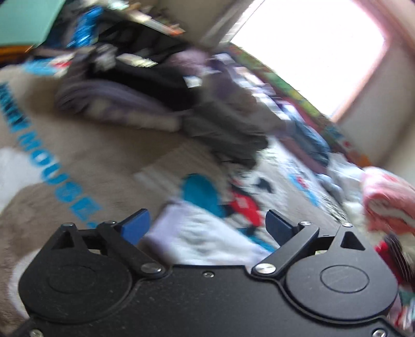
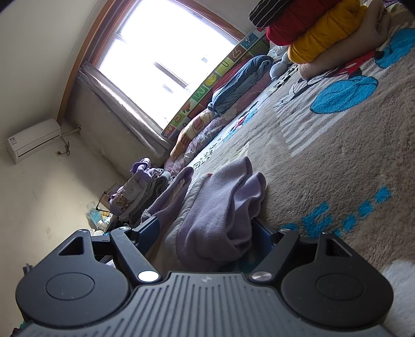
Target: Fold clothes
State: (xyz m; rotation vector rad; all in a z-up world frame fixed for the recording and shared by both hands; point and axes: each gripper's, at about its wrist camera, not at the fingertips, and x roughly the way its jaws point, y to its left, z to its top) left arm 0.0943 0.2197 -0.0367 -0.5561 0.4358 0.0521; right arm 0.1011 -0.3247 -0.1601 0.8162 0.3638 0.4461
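Two grippers show, one per view. The left gripper (image 1: pixel 207 228) hangs over a beige blanket (image 1: pixel 109 155) printed with blue letters and cartoon mice, its jaws spread wide with nothing between them; beneath the gap lies a pale white cloth (image 1: pixel 205 238), though the view is too blurred to tell whether the blue fingertips (image 1: pixel 136 225) touch it. Farther off in that view, one heap of dark and grey clothes (image 1: pixel 155 98) sits on the blanket, and one pink and white bundle (image 1: pixel 389 202) lies at the right edge. The right gripper (image 2: pixel 205 233) also has its jaws wide apart, and one lilac garment (image 2: pixel 218 210) lies bunched between them on the blanket (image 2: pixel 337 155), soft and fleecy, rumpled into thick folds, with a paler quilted lining showing at its left side; whether the fingers press it I cannot tell. Beyond it stand one stack of folded clothes (image 2: pixel 140 191), one rolled blue quilt (image 2: pixel 241 80), and three stacked bundles: striped black, red (image 2: pixel 293 20) and yellow (image 2: pixel 326 33). One window (image 2: pixel 168 59) and one air conditioner (image 2: pixel 33 140) are on the walls.
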